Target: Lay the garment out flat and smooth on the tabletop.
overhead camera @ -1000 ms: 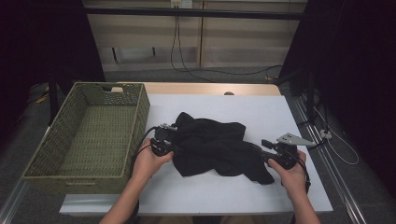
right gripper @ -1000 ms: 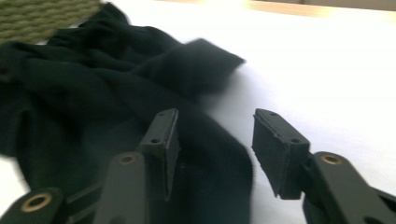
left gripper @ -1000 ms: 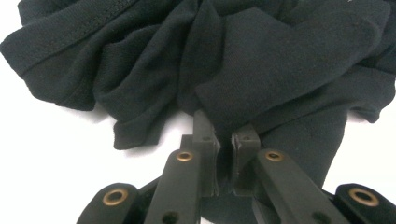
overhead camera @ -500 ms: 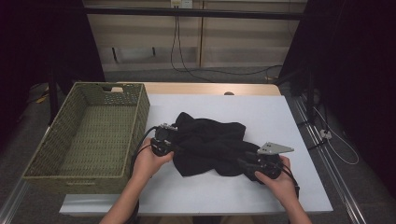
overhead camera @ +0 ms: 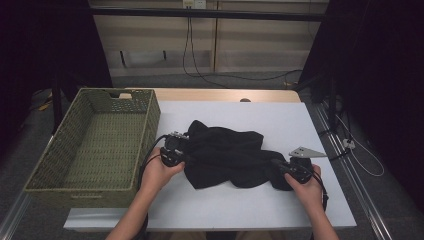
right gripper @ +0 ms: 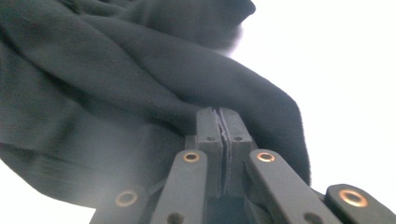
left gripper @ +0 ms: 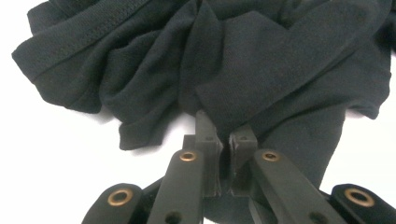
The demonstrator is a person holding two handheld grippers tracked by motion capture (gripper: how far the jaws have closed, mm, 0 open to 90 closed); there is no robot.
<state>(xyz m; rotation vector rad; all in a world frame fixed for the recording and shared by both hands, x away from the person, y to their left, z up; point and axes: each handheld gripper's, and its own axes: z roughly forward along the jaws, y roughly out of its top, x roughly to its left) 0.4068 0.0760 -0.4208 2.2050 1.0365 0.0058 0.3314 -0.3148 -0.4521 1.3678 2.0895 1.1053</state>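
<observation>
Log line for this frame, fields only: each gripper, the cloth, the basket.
left gripper: shut on black cloth | right gripper: jaws just closed, shut on black cloth | wicker basket: empty | table

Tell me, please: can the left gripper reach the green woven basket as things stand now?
Probably yes: the basket stands just beside the left gripper with bare table between. But its jaws are shut on the black cloth, which would come along.

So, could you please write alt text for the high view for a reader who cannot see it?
A person's two hands each press a tool against a crumpled black garment on a white table: the left tool at its left edge, the right tool at its right. An empty green wicker basket stands at the left.
</observation>
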